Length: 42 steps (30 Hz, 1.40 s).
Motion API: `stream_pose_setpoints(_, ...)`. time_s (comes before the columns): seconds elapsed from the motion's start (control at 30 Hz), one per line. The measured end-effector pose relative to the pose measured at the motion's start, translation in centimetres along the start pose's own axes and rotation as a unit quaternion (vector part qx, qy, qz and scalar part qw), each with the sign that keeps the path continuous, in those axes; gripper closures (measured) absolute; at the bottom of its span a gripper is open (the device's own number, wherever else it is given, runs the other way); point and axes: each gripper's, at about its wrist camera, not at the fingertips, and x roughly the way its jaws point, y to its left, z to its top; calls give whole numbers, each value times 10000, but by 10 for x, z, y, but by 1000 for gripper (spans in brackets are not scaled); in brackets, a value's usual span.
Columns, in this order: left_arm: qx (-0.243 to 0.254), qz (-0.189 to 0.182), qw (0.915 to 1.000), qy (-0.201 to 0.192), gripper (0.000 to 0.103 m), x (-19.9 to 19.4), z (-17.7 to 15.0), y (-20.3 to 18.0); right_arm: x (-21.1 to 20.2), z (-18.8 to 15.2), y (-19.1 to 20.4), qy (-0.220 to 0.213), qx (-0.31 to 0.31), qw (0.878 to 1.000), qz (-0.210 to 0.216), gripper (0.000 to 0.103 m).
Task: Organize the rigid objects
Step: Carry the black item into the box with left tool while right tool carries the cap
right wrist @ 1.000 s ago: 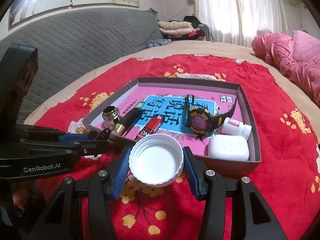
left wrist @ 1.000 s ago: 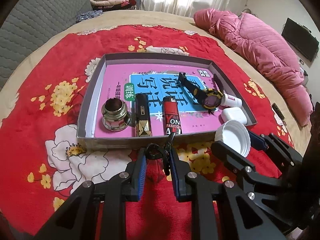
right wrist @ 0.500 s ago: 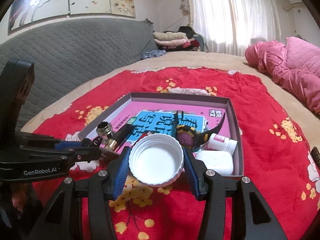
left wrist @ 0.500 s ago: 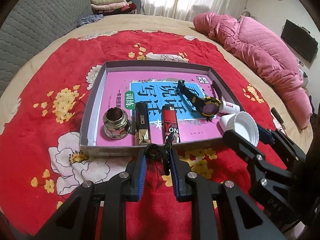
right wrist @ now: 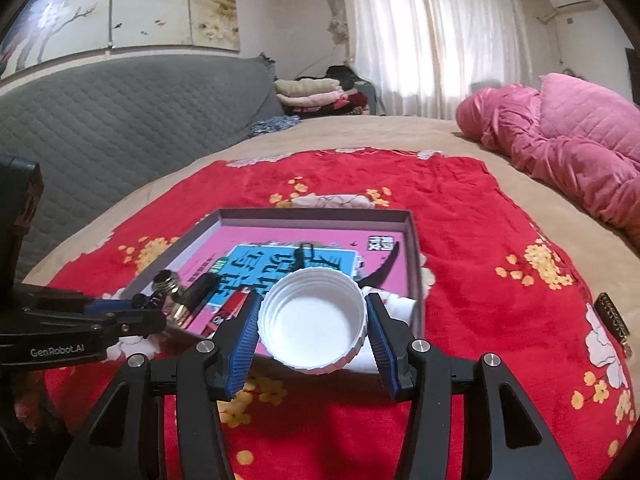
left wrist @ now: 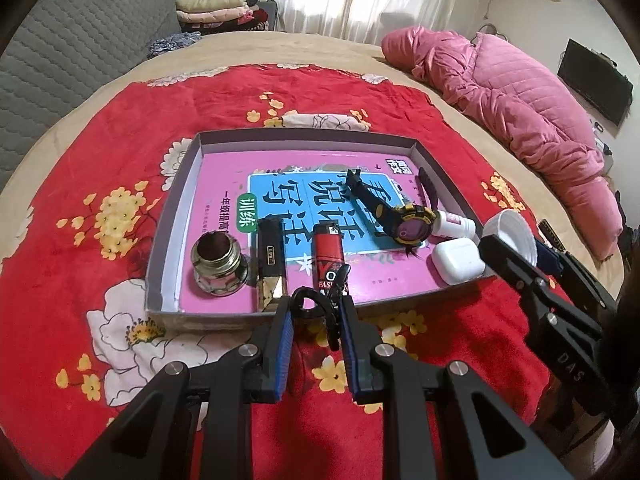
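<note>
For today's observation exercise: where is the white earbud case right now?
In the left wrist view, the white earbud case lies in the tray's near right corner, beside the small white bottle and the watch.

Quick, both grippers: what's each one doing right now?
Left gripper: shut on a small black clip.
Right gripper: shut on a white cap.

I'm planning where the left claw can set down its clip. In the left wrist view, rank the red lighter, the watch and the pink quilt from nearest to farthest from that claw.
1. Red lighter: in the tray, just beyond the left claw.
2. Watch: deeper in the tray, to the right.
3. Pink quilt: far right, off the red blanket.
</note>
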Motion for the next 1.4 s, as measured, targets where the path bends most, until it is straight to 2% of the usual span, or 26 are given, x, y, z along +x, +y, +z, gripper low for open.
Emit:
stream_pose_setpoints(0.53, -70, 5, 9998, 177, 80, 28, 16, 3, 2, 1, -25, -153, 153, 9992, -335, 50)
stream_pose_setpoints(0.73, -98, 34, 9996, 255, 80, 37, 19, 5, 7, -1, -38, -89, 301, 9986, -428, 50)
stream_pose_setpoints(0.9, -98, 40, 9995, 307, 80, 44, 19, 5, 10, -1, -35, -67, 234, 9990, -382, 50)
stream_pose_setpoints(1.1, -90, 49, 9993, 358, 80, 51, 18, 5, 19, -5, -20, 23, -7, 9999, -134, 50)
stream_pose_setpoints(1.4, -84, 47, 9993, 375, 80, 53, 19, 5, 29, -8, -16, 123, -101, 9997, -161, 50)
